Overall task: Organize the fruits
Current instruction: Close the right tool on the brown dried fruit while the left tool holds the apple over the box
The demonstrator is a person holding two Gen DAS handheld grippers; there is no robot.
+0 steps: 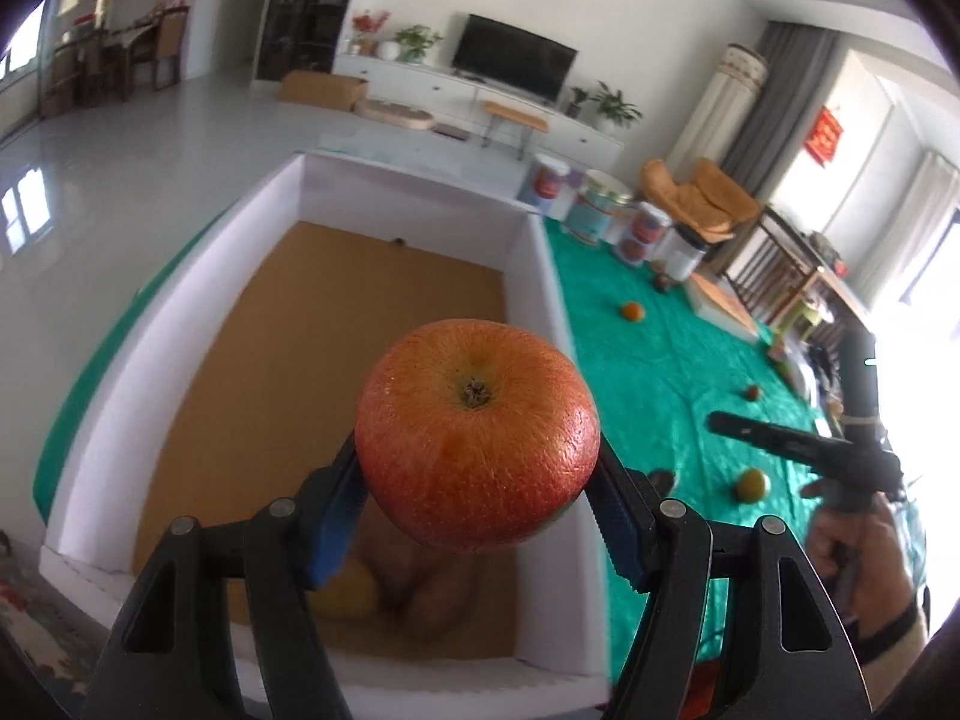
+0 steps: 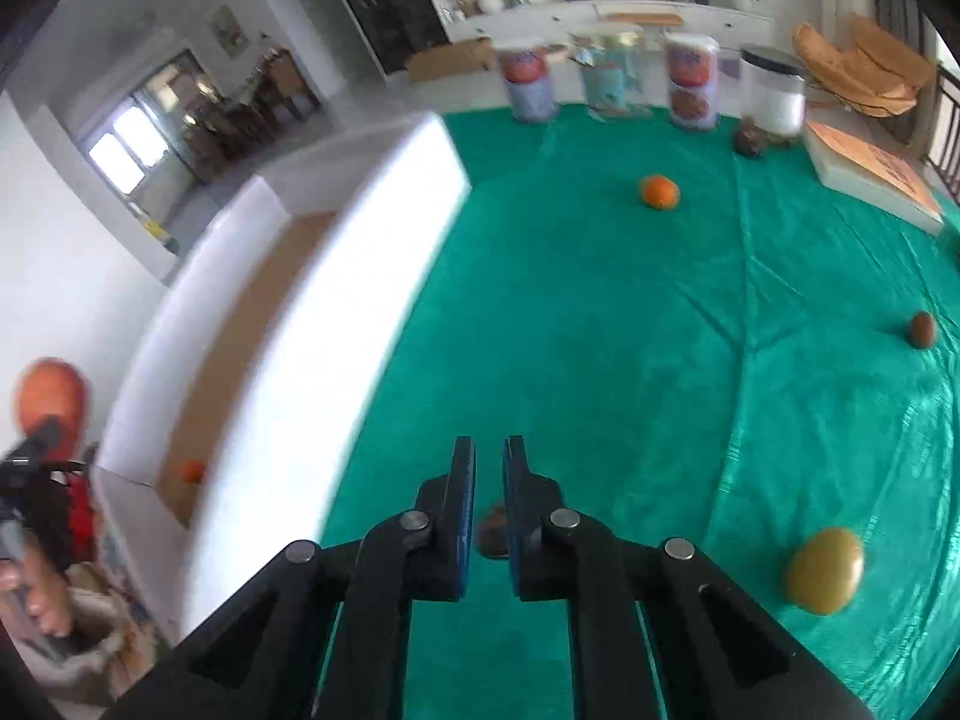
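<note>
A red-orange apple [image 1: 477,435], blossom end toward the camera, is clamped between the blue pads of the left gripper [image 1: 480,480] and is held above the near end of the white box [image 1: 414,222]. Beneath it, at about 7 o'clock on the brown box floor, a yellow fruit [image 1: 348,594] and two brownish fruits [image 1: 432,600] are blurred but visible. For a clean placement, the apple should be lowered into bare floor toward 12 o'clock of those fruits and only released near the bottom, so that nothing is bruised or knocked. The right gripper [image 2: 489,504] is seen with its jaws drawn together and nothing gripped, over the green cloth [image 2: 600,330]. Loose fruit is left there: an orange [image 2: 659,191] at 1 o'clock, a yellow-green fruit [image 2: 827,570] at 4 o'clock, a small brown fruit [image 2: 921,329] at 3 o'clock.
</note>
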